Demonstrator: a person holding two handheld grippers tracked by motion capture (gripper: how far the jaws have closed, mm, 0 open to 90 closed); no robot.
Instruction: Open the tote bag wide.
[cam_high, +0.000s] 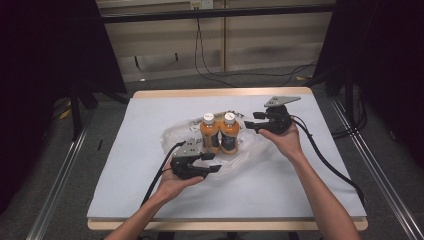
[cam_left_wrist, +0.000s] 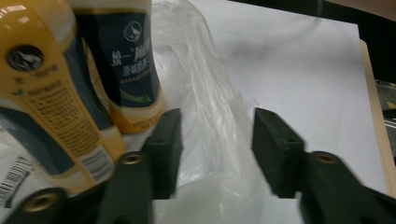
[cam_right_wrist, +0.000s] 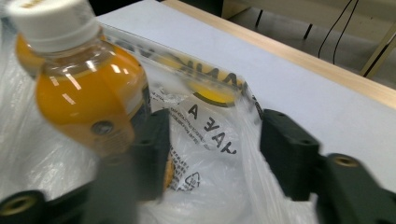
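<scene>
High view shows two orange drink bottles (cam_high: 220, 132) standing upright and touching each other near the middle of the counter (cam_high: 300, 185), on top of a thin clear plastic bag (cam_high: 175, 135) that lies flattened and spread out around their bases. That arrangement suggests the bag is meant to go up around the bottles, which is probably why a gripper sits on either side of them, each at a part of the bag. The left gripper (cam_high: 212, 163) lies low on the near side of the bottles; in the left gripper view its jaws stand apart, about half open, with a loose fold of the bag (cam_left_wrist: 219, 116) running between them, and the pads do not press on it. The right gripper (cam_high: 251, 123) is just beside the right-hand bottle, on the far side. In the right gripper view its jaws are also parted, the printed edge of the bag (cam_right_wrist: 210, 126) lies between them ungripped, and a bottle (cam_right_wrist: 84, 98) stands close by one jaw. Both grippers are released and carry nothing.
</scene>
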